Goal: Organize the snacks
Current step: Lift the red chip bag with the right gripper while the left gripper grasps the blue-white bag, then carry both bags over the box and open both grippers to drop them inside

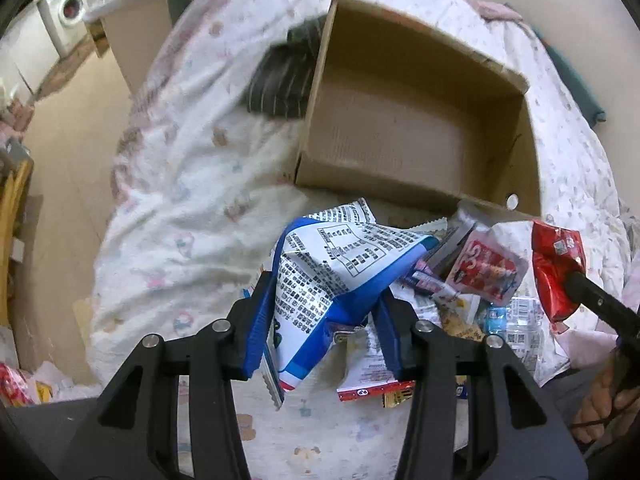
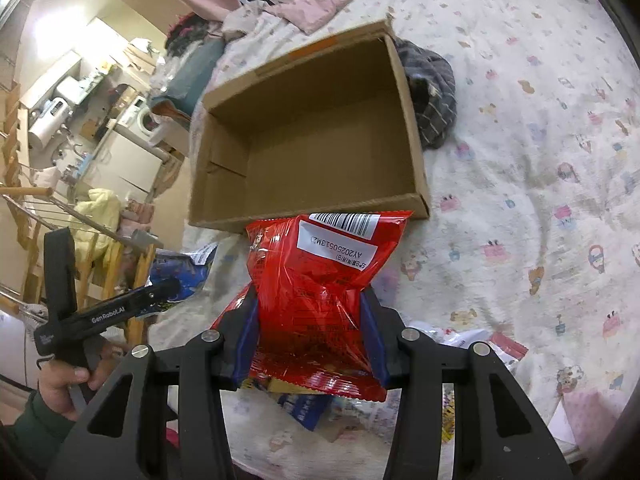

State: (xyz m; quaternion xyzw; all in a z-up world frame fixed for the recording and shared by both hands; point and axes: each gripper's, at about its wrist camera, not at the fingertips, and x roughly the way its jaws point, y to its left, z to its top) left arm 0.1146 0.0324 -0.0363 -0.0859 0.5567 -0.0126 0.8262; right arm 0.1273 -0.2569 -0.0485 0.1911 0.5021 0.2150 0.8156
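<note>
My left gripper (image 1: 326,292) is shut on a crumpled blue and white snack bag (image 1: 344,256), held above the bed just in front of an empty cardboard box (image 1: 400,136). My right gripper (image 2: 310,296) is shut on a red snack bag (image 2: 320,272) with a barcode label, also near the box (image 2: 320,148) on its near side. The red bag (image 1: 556,268) shows at the right of the left wrist view. The right wrist view shows the left gripper (image 2: 160,292) with the blue bag (image 2: 184,268) at the left. A pile of loose snack packets (image 1: 480,276) lies under both grippers.
The box sits on a white patterned quilt (image 1: 180,200). A dark striped cloth (image 2: 432,96) lies against the box's side. A person's hand (image 2: 60,384) in a green sleeve grips the left tool. Floor, a wooden rack and a washing machine (image 1: 68,8) lie beyond the bed's edge.
</note>
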